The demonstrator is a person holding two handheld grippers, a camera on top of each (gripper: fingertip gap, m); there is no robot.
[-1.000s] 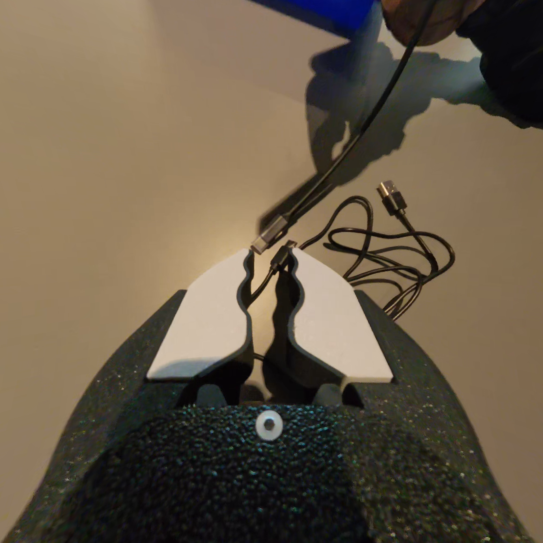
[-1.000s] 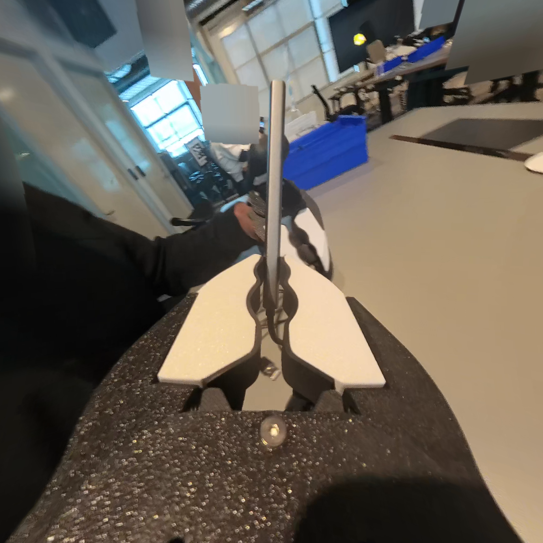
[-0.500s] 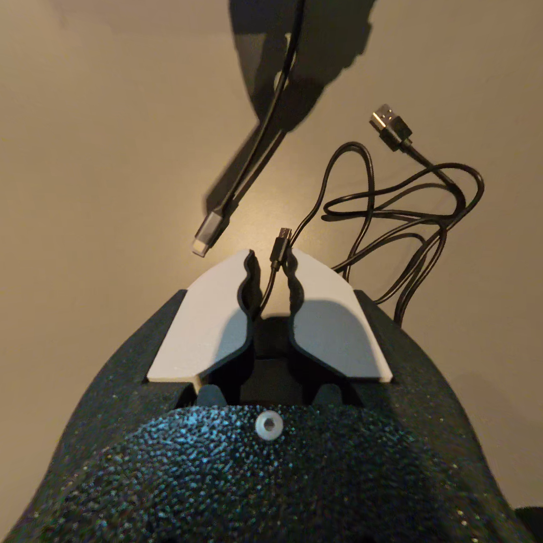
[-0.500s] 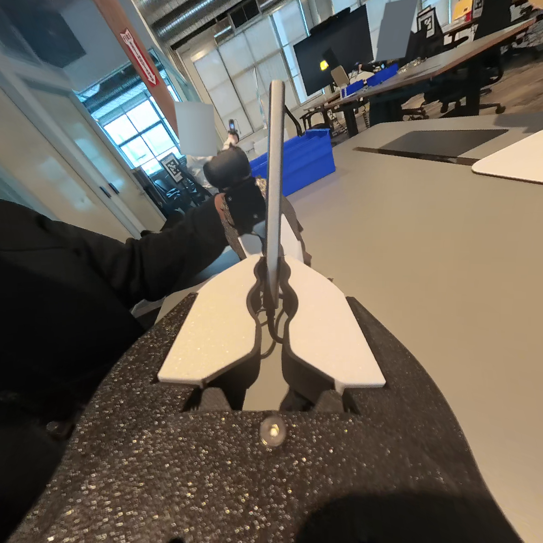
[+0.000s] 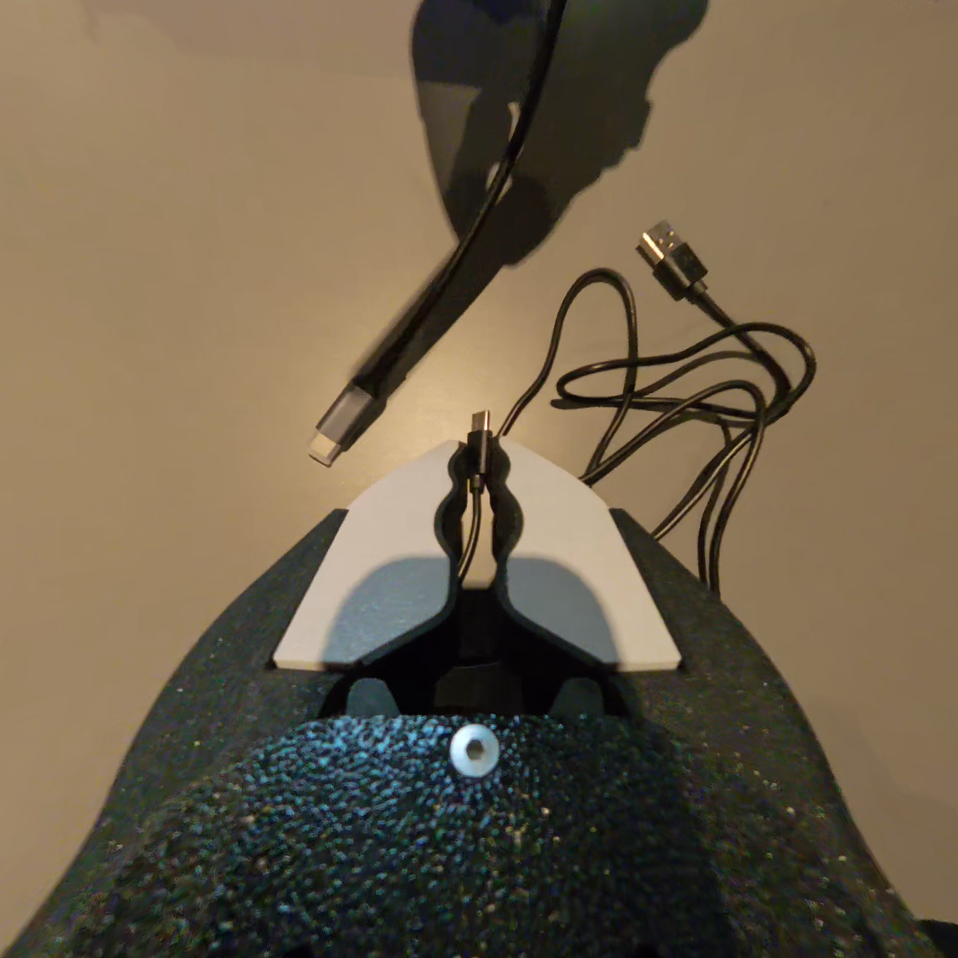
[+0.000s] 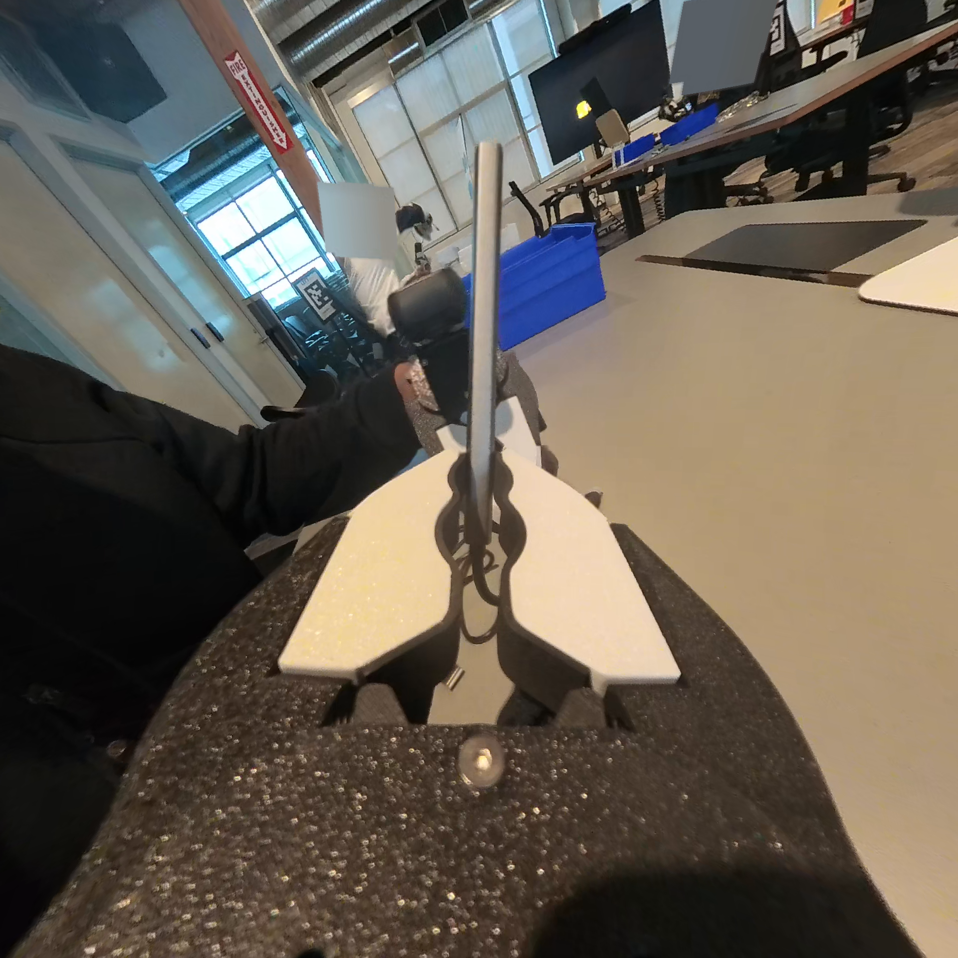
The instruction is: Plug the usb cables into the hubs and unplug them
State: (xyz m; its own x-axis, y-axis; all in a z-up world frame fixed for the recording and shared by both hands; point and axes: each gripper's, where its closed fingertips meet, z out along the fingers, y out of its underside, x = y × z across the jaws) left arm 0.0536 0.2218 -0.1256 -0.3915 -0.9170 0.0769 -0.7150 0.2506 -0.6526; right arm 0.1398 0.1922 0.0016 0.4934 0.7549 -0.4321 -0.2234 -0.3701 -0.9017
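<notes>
My left gripper (image 5: 479,448) is shut on the small black plug (image 5: 479,440) of a thin black USB cable (image 5: 689,394) and holds it over the beige table. The cable lies tangled to the right, with its larger USB-A plug (image 5: 674,264) loose on the table. My right gripper (image 6: 482,459) is shut on a thin grey hub (image 6: 484,311), seen edge-on and upright. The hub's own black lead (image 5: 497,171) hangs down in the left wrist view and ends in a grey plug (image 5: 342,422) just left of my left fingertips. The hub's ports are hidden.
A person's dark sleeve (image 6: 290,466) reaches in from the left behind the hub. A blue bin (image 6: 544,290) stands at the table's far edge. A dark mat (image 6: 803,243) and a white mat (image 6: 917,285) lie at the far right.
My left gripper's fingers have closed on the small black plug, which earlier sat loosely between them. The hub's hanging lead and grey plug have swung left. The right gripper has turned slightly with the hub.
</notes>
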